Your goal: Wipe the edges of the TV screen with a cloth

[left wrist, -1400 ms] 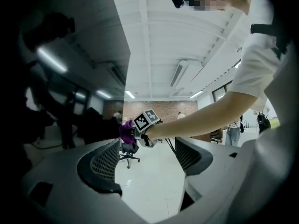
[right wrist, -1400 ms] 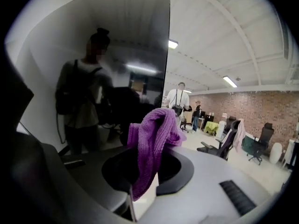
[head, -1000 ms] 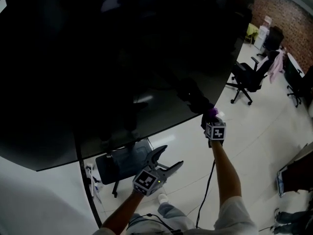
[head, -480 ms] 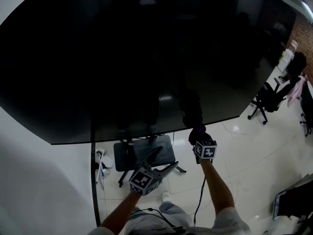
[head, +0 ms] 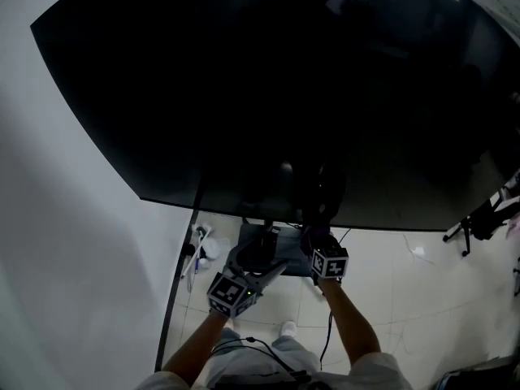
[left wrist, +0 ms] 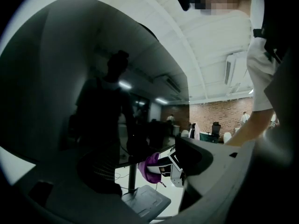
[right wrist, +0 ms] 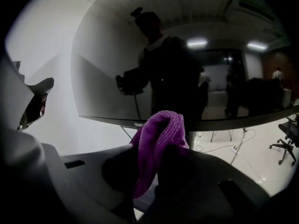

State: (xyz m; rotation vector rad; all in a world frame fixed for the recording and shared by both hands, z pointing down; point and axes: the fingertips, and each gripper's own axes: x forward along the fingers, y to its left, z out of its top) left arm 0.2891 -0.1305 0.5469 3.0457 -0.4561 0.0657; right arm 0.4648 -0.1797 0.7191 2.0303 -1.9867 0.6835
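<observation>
The big black TV screen (head: 268, 96) fills the upper head view; its bottom edge (right wrist: 140, 122) runs across the right gripper view. My right gripper (head: 315, 237) is just under that bottom edge, above the stand, shut on a bunched purple cloth (right wrist: 161, 129). The cloth (left wrist: 149, 167) also shows in the left gripper view, close to the edge; whether it touches the edge I cannot tell. My left gripper (head: 264, 265) hangs lower and to the left, open, with nothing between its jaws.
The TV's grey stand base (head: 244, 254) sits on the white floor directly below both grippers. A black pole (head: 180, 287) stands by the white wall at left, with small items (head: 200, 246) at its foot. An office chair (head: 486, 216) is at far right.
Both grippers have moved left along the TV's bottom edge, from near its right corner to above the stand. The right gripper still holds the cloth; the head view swung left.
</observation>
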